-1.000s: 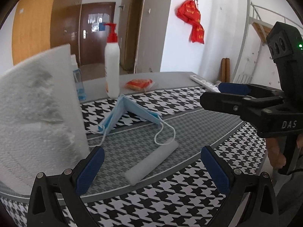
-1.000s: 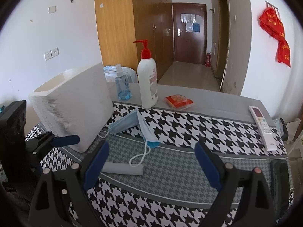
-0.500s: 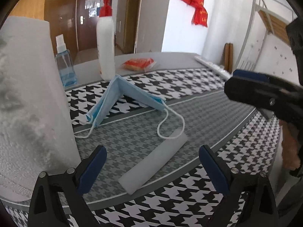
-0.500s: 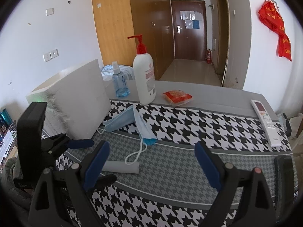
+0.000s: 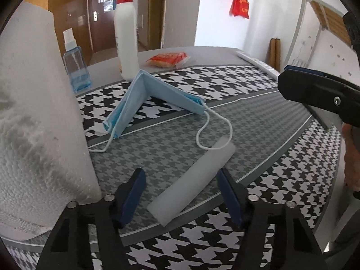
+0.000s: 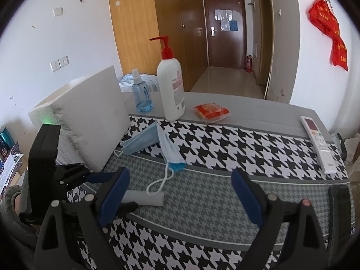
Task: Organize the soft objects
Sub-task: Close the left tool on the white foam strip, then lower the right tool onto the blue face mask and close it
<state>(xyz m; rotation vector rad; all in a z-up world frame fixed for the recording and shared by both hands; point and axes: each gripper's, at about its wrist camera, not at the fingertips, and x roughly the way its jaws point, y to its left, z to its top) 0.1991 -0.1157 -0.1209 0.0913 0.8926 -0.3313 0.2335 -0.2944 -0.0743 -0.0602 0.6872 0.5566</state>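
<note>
Moved: left claw (image 5: 180, 193) is narrowing, straddling the white rolled foam cylinder (image 5: 193, 182).
Claws: both released, right claw (image 6: 180, 193) hovering.
Location: near houndstooth surface (image 5: 258, 117).
Technique: squeezing gently, centred.

Foam block (image 5: 40, 117) walls left flank; mask loop (image 5: 213, 132) drapes roll (image 5: 191, 180) far end.

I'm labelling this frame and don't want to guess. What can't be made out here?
- Foam strip: in the right wrist view its left end is hidden behind the right claw's finger.
- Left claw: contact with the strip cannot be told; gaps show in the left wrist view.
- Pump bottle: label print too small.
- Dark object: cut off at the right wrist view's edge.
- Mask: left ear loop partly behind the white block.
</note>
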